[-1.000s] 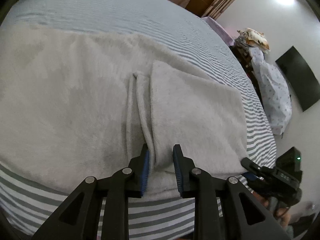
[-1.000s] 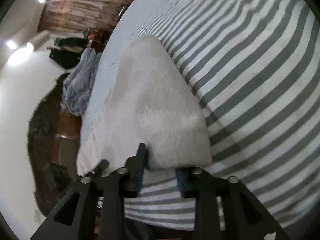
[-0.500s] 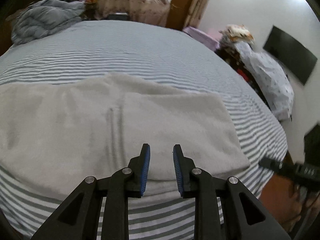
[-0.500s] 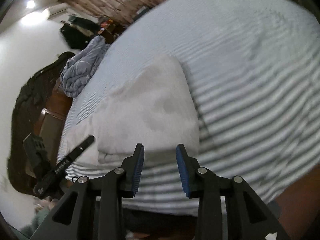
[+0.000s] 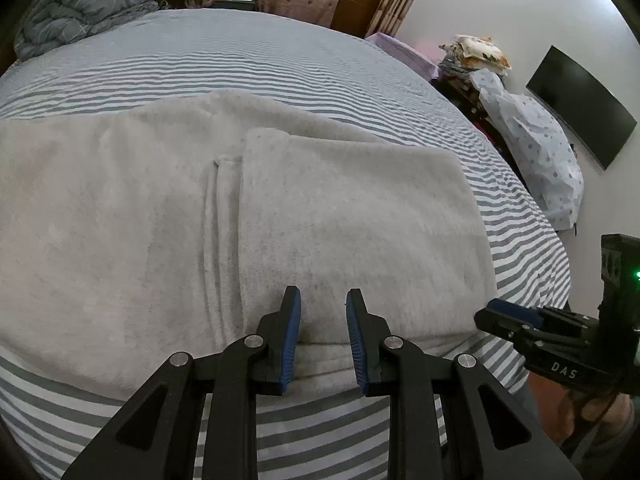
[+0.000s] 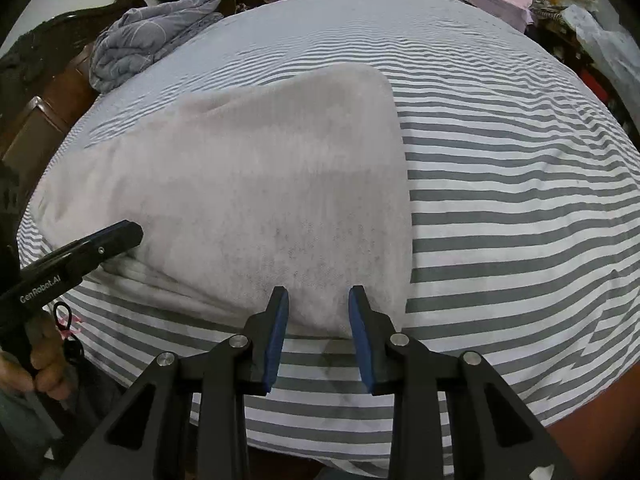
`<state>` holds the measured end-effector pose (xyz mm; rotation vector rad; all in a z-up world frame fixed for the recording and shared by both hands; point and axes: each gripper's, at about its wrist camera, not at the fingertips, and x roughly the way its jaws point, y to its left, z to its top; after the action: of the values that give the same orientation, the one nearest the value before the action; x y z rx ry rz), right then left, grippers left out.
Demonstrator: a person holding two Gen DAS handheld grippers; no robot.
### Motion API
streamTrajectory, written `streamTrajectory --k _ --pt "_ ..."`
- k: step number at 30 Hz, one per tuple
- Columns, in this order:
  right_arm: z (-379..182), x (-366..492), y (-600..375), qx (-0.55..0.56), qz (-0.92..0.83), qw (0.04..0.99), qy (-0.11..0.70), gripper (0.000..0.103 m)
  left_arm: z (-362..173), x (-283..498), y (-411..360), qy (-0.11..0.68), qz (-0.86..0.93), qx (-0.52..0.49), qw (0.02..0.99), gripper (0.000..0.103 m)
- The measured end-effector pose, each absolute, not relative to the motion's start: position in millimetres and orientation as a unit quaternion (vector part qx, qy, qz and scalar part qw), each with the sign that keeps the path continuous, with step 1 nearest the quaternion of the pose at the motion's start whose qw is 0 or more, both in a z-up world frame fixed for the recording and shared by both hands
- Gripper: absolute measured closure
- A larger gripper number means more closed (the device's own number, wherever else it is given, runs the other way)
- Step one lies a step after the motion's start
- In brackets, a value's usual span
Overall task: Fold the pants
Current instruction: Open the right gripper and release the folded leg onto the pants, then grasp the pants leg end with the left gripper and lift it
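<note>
Pale grey fleece pants (image 5: 140, 216) lie flat across the striped bed (image 5: 280, 64), their right end folded over into a doubled panel (image 5: 360, 216). My left gripper (image 5: 323, 294) hovers over the panel's near edge, jaws a little apart with nothing between them. In the right wrist view the folded pants (image 6: 260, 184) fill the middle. My right gripper (image 6: 319, 290) sits above their near right corner; its jaws are closing and hold nothing, the cloth lying beneath the tips. The right gripper's fingers (image 5: 512, 314) show at the left view's right edge, the left gripper's fingers (image 6: 104, 240) at the right view's left.
A crumpled blue-grey duvet (image 6: 152, 36) lies at the bed's far left by a dark wooden headboard (image 6: 44, 120). Right of the bed stand a bagged pile (image 5: 532, 148) and a wall-mounted television (image 5: 580, 108). A person's hand (image 6: 40, 368) holds the left gripper's handle.
Both grippers have drawn back from the pants' near edge and rolled level. The fold's edge that lay between the left fingers is out of them now; the folded end lies flat.
</note>
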<state>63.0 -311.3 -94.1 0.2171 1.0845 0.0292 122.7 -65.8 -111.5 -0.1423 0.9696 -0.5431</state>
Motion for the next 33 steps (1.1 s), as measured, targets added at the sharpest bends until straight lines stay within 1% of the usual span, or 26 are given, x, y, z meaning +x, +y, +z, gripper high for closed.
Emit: streamTrajectory --k 4,6,8,10,11,12,15,21,26,30,33 --pt "-92.5 68.3 -307.1 0.111 0.011 0.846 0.522 0.074 -108.1 123.0 -63.9 0.458 -0.265 -0.063 0.846 0.078" --pt "-90.4 73.8 -303.8 0.112 0.01 0.847 0.52 0.072 -104.1 122.6 -56.6 0.461 -0.27 -0.074 0.842 0.078" --pt "-85.2 76.8 -301.9 0.115 0.01 0.848 0.517 0.069 -99.1 124.1 -46.1 0.464 -0.262 -0.086 0.842 0.076" --pt "-79.1 75.7 -304.0 0.137 0.014 0.85 0.509 0.059 -91.9 122.8 -28.5 0.458 -0.248 -0.101 0.848 0.072" --pt "-76.1 75.9 -305.8 0.142 0.015 0.852 0.503 0.058 -89.3 122.6 -19.5 0.454 -0.243 -0.109 0.85 0.069" --pt "-69.6 75.6 -305.3 0.146 0.012 0.858 0.493 0.057 -86.4 122.3 -6.5 0.452 -0.235 -0.12 0.852 0.067" --pt "-59.4 79.3 -299.7 0.143 0.012 0.864 0.483 0.053 -81.0 122.7 36.6 0.452 -0.213 -0.164 0.851 0.064" --pt "-55.7 91.0 -284.2 0.166 0.025 0.86 0.481 0.053 -77.2 117.6 140.1 0.431 -0.15 -0.276 0.846 0.061" --pt "-54.9 101.4 -263.0 0.159 0.032 0.859 0.486 0.05 -95.5 117.6 212.7 0.414 -0.09 -0.37 0.827 0.054" --pt "-53.8 109.2 -249.4 0.142 0.03 0.858 0.492 0.049 -123.4 132.7 247.5 0.42 -0.072 -0.447 0.786 0.054" --pt "-54.8 114.4 -245.4 0.138 0.026 0.856 0.497 0.049 -137.7 146.4 259.3 0.421 -0.073 -0.478 0.767 0.054"
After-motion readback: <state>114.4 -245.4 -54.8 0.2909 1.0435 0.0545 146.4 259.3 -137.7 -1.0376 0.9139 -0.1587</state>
